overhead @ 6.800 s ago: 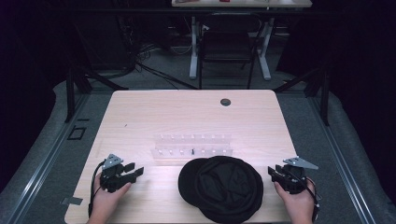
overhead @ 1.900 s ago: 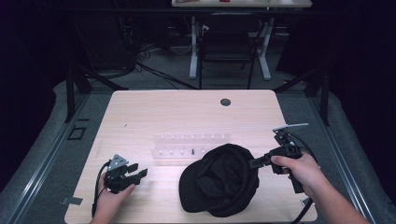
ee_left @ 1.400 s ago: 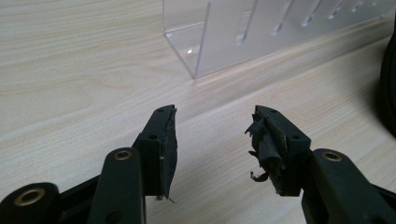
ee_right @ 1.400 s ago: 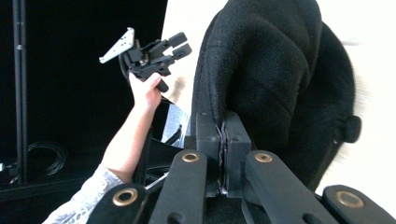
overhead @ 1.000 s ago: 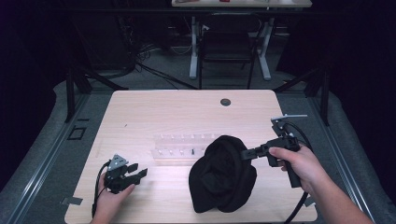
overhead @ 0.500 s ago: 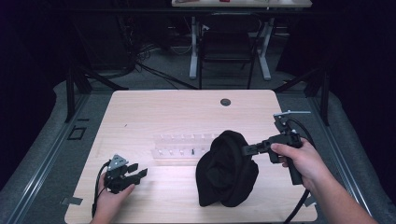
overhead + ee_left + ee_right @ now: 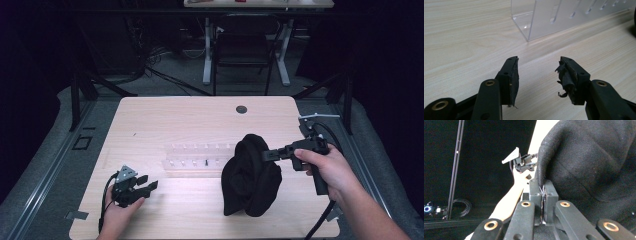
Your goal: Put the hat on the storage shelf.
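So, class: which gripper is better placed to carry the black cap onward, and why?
Right. The right gripper is shut on the black cap, lifting its edge; the left gripper rests open near the table's front-left, away from it.

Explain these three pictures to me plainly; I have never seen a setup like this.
There is no robot here: a person holds a hand-held gripper in each hand. The high view looks down on a wooden table. The other two pictures come from cameras riding on each tool. The right hand-held gripper is shut on the edge of a black cap, lifting it so it hangs. The left hand-held gripper rests open near the table's front, holding nothing. A clear plastic rack lies mid-table.
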Action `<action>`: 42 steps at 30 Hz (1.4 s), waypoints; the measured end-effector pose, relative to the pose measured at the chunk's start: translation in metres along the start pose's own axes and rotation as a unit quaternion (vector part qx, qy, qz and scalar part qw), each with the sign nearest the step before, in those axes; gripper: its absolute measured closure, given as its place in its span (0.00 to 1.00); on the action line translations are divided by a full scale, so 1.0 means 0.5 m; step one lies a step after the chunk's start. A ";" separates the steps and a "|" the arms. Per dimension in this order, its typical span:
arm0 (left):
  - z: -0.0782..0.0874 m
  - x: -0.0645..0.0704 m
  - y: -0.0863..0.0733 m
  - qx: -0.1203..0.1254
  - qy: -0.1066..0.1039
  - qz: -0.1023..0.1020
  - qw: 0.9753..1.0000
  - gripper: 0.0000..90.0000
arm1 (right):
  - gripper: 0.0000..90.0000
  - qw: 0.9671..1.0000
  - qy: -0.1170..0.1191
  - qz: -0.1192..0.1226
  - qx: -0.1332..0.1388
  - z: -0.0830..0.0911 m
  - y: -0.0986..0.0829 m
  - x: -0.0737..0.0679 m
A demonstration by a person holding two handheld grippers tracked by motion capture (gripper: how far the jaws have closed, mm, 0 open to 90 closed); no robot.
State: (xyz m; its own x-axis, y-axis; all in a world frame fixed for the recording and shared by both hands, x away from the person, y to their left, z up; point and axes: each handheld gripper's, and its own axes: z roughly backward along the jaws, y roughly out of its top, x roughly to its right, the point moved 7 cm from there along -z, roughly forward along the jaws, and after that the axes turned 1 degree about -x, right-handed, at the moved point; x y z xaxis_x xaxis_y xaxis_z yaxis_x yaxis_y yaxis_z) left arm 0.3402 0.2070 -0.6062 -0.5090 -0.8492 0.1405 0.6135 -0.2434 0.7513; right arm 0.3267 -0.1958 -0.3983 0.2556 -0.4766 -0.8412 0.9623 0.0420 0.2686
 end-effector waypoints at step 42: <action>-0.002 0.000 0.003 0.007 0.000 0.000 1.000 0.55 | 0.98 0.994 0.035 0.048 0.087 0.038 0.122 -0.091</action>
State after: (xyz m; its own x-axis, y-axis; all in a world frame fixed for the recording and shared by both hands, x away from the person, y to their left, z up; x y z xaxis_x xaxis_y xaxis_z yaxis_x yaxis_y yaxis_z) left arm 0.3417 0.2063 -0.6058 -0.5089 -0.8491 0.1416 0.6048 -0.2357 0.7607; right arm 0.3721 -0.1879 -0.3345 0.3570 -0.4144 -0.8372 0.9042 -0.0719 0.4211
